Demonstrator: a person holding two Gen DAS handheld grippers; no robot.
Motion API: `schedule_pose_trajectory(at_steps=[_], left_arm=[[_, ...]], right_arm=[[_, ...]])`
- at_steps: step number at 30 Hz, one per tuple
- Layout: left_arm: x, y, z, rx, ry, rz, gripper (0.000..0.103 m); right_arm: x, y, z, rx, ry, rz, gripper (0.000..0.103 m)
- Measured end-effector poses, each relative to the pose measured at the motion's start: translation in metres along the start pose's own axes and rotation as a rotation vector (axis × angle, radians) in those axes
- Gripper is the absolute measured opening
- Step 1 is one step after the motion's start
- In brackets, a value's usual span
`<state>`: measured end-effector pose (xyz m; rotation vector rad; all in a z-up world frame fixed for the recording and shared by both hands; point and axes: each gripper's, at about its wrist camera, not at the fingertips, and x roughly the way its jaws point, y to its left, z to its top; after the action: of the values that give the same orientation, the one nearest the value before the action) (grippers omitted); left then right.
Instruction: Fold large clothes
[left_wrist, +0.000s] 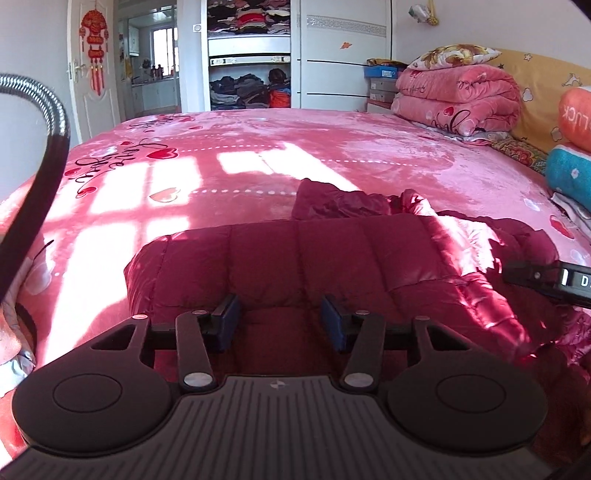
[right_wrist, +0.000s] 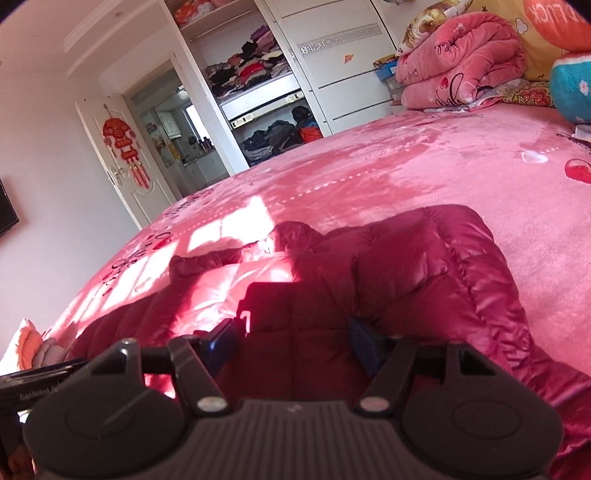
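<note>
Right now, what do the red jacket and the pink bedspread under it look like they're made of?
The jacket looks like a glossy synthetic shell, perhaps nylon or polyester, over padding: it shines in the sun and is stitched into puffy panels. The bedspread looks like plush fleece or velvet: a soft matte nap with brushed lighter and darker patches and printed hearts. Exact fibres can't be told.

Sunlit pink bed (left_wrist: 258, 155), open wardrobe (left_wrist: 249, 55), white door (left_wrist: 92, 74)

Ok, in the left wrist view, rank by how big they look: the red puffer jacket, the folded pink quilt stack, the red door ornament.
1. red puffer jacket, largest, though it lies nearest the camera, which inflates it.
2. folded pink quilt stack, farther back on the bed.
3. red door ornament, smallest and farthest, so its true size is unsure.
</note>
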<state>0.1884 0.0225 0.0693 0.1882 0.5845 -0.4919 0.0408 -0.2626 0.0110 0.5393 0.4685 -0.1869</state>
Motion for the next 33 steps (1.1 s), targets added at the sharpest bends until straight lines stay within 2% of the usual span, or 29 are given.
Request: schedule_pose_trajectory(at_steps=[3,10,18,22,28,33], left_arm=[[0.019,0.009,-0.004,0.002,0.011,0.019,0.062],[0.046,0.012,-0.010,0.018,0.001,0.045,0.062],[0.051,0.005,-0.014,0.047,-0.011,0.058,0.063],[0.025,0.005,-0.008,0.053,0.004,0.036,0.062],[-0.044,0.011,-0.020,0.050,-0.029,0.005,0.070],[-0.104,0.022,-0.049,0.027,-0.027,-0.005,0.077]], right_arm=[[0.010,-0.005,-0.005,0.006,0.025,0.000,0.066],[0.032,0.007,-0.018,-0.120,0.075,-0.073,0.066],[0.031,-0.001,-0.027,-0.114,0.035,-0.034,0.069],[0.014,-0.009,-0.024,-0.051,0.002,0.041,0.080],[-0.027,-0.002,-0.023,-0.030,0.002,0.009,0.091],[-0.059,0.004,-0.025,-0.045,-0.021,-0.020,0.092]])
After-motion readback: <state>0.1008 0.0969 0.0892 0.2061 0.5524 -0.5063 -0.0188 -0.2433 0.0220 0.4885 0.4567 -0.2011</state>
